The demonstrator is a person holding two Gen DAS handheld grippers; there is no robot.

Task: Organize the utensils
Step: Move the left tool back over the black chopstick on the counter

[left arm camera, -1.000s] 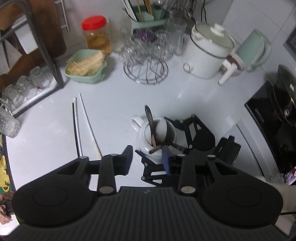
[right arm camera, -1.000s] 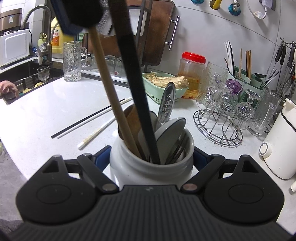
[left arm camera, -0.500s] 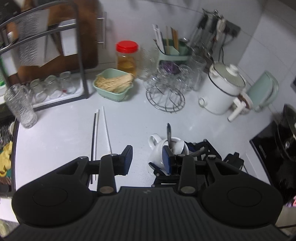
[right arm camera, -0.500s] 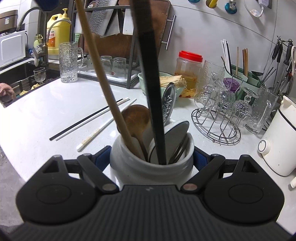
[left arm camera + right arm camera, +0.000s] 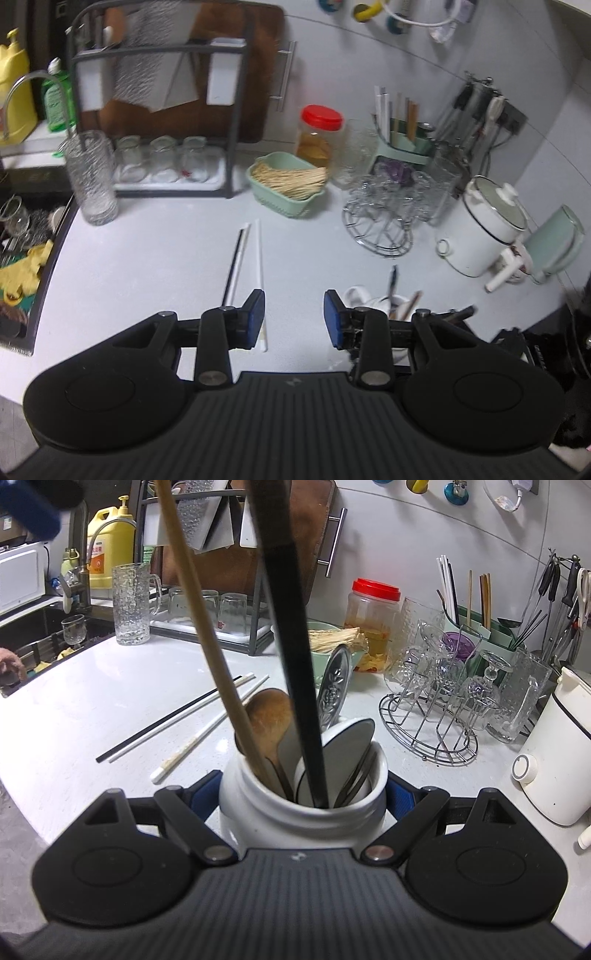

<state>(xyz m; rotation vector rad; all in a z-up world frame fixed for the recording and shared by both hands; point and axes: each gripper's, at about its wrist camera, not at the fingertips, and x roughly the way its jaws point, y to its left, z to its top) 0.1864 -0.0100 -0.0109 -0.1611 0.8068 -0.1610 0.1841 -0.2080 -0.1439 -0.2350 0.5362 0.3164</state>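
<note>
The right gripper (image 5: 303, 794) clamps the white jar (image 5: 288, 812) of utensils; the left gripper (image 5: 294, 314) hangs spread and empty, loose chopsticks (image 5: 258, 266) just ahead-left, a green basket (image 5: 288, 184) beyond.

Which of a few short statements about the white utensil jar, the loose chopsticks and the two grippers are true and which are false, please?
1. The right gripper is shut on the white jar. True.
2. The left gripper holds a chopstick. False: its fingers stand apart with nothing between them.
3. Three chopsticks lie loose on the counter. True.
4. The jar is empty. False: a wooden spoon and other utensils stand in it.
5. The jar with the red lid lies on its side. False: it stands upright.
</note>
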